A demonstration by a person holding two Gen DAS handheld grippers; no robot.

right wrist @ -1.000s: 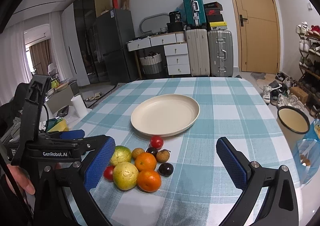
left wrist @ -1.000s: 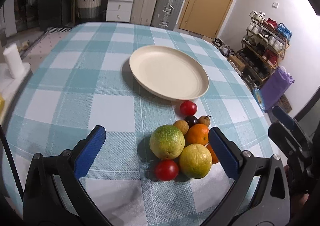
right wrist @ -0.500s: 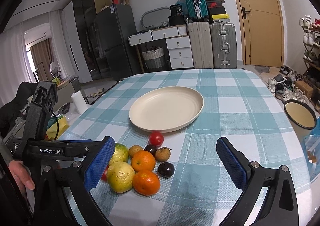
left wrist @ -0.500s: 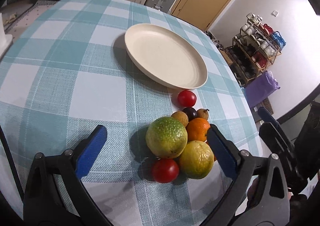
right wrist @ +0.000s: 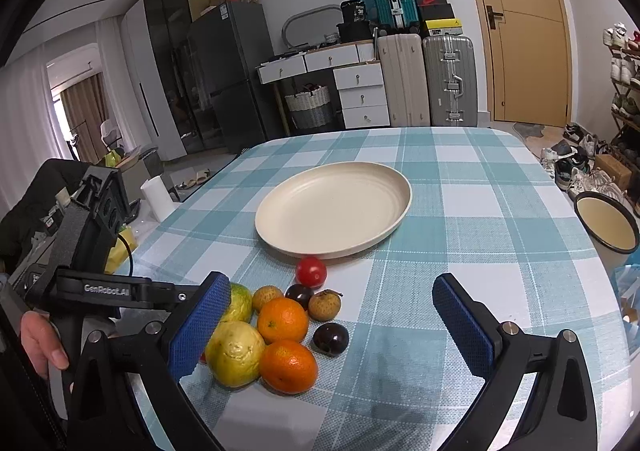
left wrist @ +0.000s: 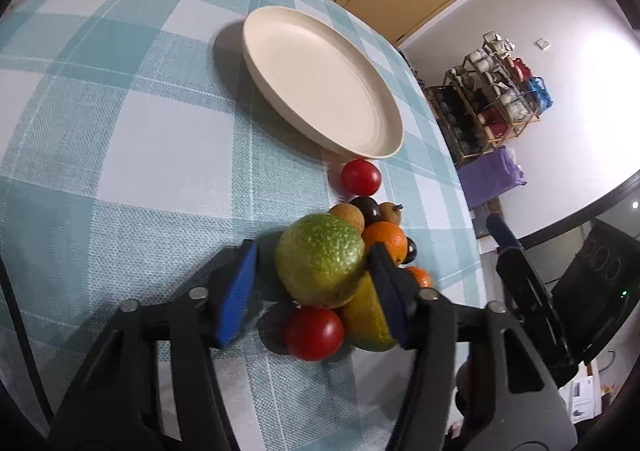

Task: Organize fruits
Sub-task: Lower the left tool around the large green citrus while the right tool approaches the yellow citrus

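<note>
Since the earlier frames, the left gripper (left wrist: 310, 283) had dropped toward the fruit pile and narrowed from wide open to a span bracketing the green guava (left wrist: 320, 260); its jaws were closing. The right-hand pad sat against the guava's side, wedged between it and the yellow guava (left wrist: 366, 319). The left-hand pad stood just apart from the skin, so no firm grip yet. The right gripper (right wrist: 332, 325) had shifted little and hung wide open over the near right of the pile, holding nothing.

All fruit lay on the checked tablecloth (left wrist: 120, 131), clustered near the cream plate (left wrist: 320, 91), which was bare. A red tomato (left wrist: 315, 333) rested touching the green guava's near underside; a second tomato (left wrist: 360, 177) lay just beside the plate's near rim. Two oranges (right wrist: 282, 320), longans and dark plums (right wrist: 329, 338) were packed behind.

Risks noted:
- The wedged pad could shove the yellow guava and oranges sideways as the jaws shut, scattering the round fruit toward the table's edge.
- A lift of the green guava would likely free the near tomato, which might roll.
- The guava was round and wide for the pads; an off-centre pinch could squirt it out.
- Too hard a squeeze might bruise it.
</note>
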